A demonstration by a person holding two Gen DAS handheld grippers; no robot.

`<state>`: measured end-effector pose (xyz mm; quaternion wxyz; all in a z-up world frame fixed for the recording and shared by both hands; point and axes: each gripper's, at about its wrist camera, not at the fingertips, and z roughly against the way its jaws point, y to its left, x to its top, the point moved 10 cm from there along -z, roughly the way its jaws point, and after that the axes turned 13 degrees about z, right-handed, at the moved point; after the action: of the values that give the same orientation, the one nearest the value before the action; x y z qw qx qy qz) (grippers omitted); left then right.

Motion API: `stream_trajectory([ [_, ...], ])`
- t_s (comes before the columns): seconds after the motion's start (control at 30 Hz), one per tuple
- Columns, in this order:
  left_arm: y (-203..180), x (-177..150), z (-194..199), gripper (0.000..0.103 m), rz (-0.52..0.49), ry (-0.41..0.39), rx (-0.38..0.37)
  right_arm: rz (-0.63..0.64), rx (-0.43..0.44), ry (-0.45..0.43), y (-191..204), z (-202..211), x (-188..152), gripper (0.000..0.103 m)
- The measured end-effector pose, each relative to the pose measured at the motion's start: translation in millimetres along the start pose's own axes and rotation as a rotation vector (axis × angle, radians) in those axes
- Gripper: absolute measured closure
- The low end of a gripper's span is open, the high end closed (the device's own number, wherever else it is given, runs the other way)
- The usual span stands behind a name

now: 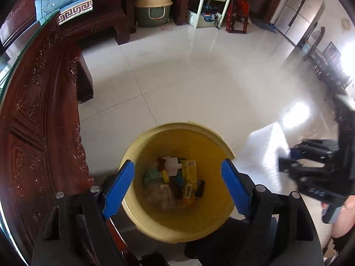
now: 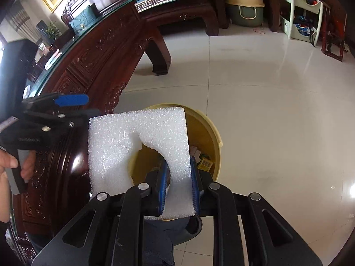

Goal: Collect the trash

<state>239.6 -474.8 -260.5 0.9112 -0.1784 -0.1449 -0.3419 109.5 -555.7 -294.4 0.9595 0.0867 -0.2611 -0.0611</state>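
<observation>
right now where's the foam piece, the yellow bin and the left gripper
foam piece (image 2: pixel 124 137): right wrist view, flat white face
yellow bin (image 1: pixel 177 228): left wrist view, near rim
left gripper (image 1: pixel 177 181): left wrist view, midway between open blue fingers

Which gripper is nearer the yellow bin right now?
Left. The left gripper hangs open directly above the yellow bin, its fingers framing the trash inside. The right gripper, shut on the white foam piece, sits off the bin's right side.
</observation>
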Motion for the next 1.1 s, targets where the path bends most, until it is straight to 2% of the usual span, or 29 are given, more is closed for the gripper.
stream_trajectory([
  [0.2, 4, 3, 16, 0.023, 0.002, -0.040, 0.002, 0.040, 0.008, 0.048, 13, -19, 2, 0.083],
  [0.23, 5, 4, 18, 0.023, 0.003, -0.045, 0.007, 0.053, 0.008, 0.059, 16, -23, 4, 0.080],
  [0.27, 5, 2, 21, 0.023, 0.006, -0.050, 0.011, 0.066, 0.007, 0.068, 20, -26, 5, 0.074],
  [0.3, 6, 2, 22, 0.023, 0.010, -0.053, 0.013, 0.070, 0.004, 0.067, 21, -28, 7, 0.053],
  [0.33, 7, 2, 24, 0.023, 0.013, -0.054, 0.011, 0.072, 0.001, 0.059, 24, -29, 10, 0.041],
  [0.6, 13, 1, 36, 0.023, 0.029, -0.079, 0.014, 0.094, 0.021, 0.055, 41, -30, 19, 0.042],
  [0.87, 16, -3, 60, 0.023, 0.041, -0.122, -0.006, 0.131, -0.032, 0.018, 58, -4, 25, 0.042],
  [1.1, 21, -11, 104, 0.022, 0.058, -0.208, -0.021, 0.198, -0.105, -0.080, 89, 38, 41, 0.026],
])
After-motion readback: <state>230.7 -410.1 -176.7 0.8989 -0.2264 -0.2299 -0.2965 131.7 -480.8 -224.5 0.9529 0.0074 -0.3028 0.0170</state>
